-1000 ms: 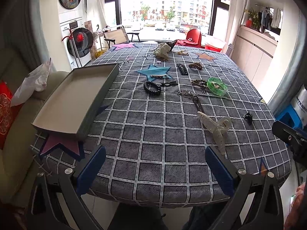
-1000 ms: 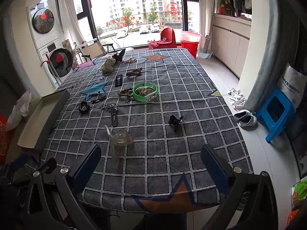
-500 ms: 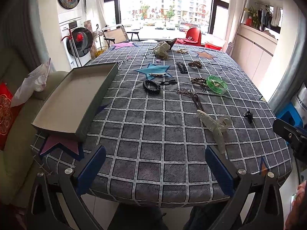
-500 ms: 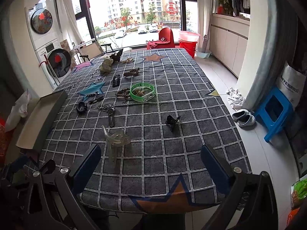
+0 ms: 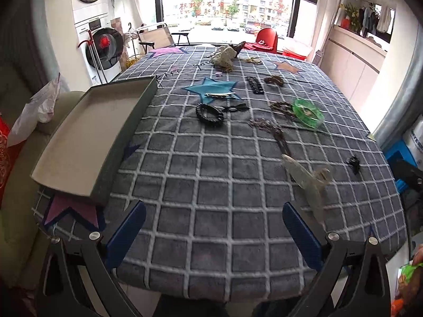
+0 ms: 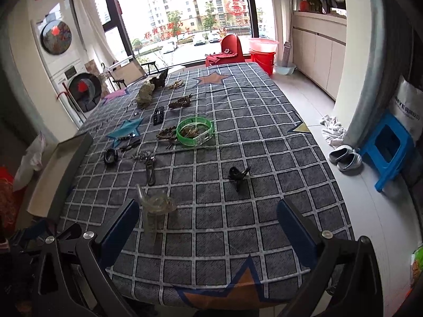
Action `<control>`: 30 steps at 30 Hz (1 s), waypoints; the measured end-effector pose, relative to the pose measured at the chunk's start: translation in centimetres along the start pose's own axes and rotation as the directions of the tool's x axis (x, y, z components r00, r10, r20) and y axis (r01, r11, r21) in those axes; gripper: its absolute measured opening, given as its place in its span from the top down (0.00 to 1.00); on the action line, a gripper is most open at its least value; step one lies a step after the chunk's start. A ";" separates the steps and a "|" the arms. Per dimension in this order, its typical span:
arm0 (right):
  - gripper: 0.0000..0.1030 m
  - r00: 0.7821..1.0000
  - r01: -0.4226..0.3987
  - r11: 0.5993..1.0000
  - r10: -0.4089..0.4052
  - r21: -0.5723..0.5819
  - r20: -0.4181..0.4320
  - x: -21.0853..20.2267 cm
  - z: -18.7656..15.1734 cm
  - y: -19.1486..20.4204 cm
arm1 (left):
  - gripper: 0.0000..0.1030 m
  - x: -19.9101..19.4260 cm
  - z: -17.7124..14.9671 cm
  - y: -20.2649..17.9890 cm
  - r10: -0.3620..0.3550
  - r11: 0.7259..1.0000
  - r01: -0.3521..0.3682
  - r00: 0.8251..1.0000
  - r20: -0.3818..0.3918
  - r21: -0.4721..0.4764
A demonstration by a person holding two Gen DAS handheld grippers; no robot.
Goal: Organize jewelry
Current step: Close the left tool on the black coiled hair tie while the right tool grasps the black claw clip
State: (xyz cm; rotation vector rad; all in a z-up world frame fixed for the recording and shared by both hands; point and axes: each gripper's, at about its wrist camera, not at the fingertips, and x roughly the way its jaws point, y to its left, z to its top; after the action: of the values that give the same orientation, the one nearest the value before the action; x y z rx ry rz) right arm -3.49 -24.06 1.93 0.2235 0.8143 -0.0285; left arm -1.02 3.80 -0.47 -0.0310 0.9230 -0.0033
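Jewelry and hair pieces lie scattered over a grey checked tablecloth. A clear claw clip lies nearest, with a small black clip to its right. Farther off are a green bangle, a black coil hair tie and several dark beaded pieces. An open grey box sits at the left edge. My left gripper and right gripper both hover open over the near edge, holding nothing.
A beige sofa with a white bag stands left of the table. A washing machine is at the back left, a blue stool and slippers on the floor to the right. A red chair stands past the far end.
Both grippers have edged slightly forward over the table's near edge and tilted a little; both stay open. Nothing on the table has moved.
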 end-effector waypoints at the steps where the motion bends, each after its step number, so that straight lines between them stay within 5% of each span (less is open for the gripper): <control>1: 0.00 1.000 0.000 1.000 0.000 0.002 0.002 0.2 0.2 -0.3 | 0.00 0.5 0.4 0.2 -0.003 1.000 0.003 1.000 -0.004 -0.003; 19: 0.00 0.978 0.055 0.998 -0.058 -0.024 -0.202 9.8 2.6 -3.7 | 0.00 10.5 8.6 1.3 -0.052 0.998 0.050 0.997 -0.060 -0.027; 30: 0.00 0.958 0.112 0.993 -0.117 -0.034 -0.262 13.8 2.7 -3.5 | 0.05 15.5 10.7 -0.2 -0.049 0.999 0.049 0.994 -0.096 -0.009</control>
State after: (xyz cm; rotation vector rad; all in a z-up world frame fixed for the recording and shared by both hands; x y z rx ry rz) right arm 7.58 -27.22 -6.93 0.1639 1.0924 -0.1016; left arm 16.85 3.66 -6.36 -0.0600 1.0189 -0.0479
